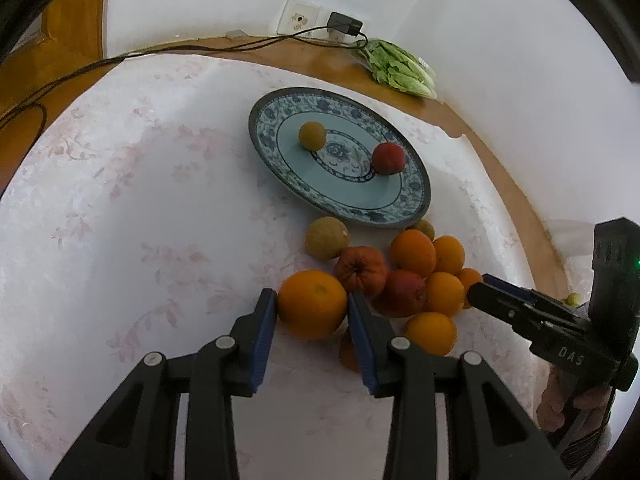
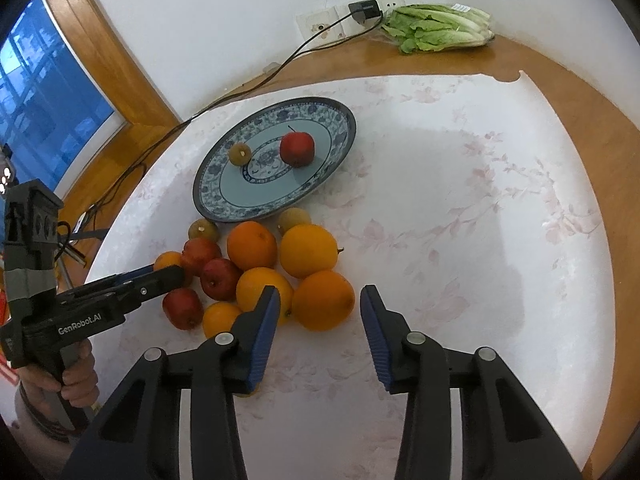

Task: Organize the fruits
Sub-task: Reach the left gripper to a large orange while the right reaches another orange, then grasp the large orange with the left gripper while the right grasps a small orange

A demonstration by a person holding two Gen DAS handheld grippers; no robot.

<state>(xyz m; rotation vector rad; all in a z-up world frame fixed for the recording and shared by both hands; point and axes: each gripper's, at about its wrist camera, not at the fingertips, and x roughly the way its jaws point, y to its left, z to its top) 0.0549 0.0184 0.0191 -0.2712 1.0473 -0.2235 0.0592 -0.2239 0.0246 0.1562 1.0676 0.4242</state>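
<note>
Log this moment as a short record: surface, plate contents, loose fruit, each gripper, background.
surface: round table under a white floral cloth
plate: blue patterned plate holding a red apple and a small yellow-brown fruit
loose fruit: pile of oranges and red apples in front of the plate
left gripper: fingers on both sides of a large orange
right gripper: open, beside the pile
background: lettuce, wall charger
</note>
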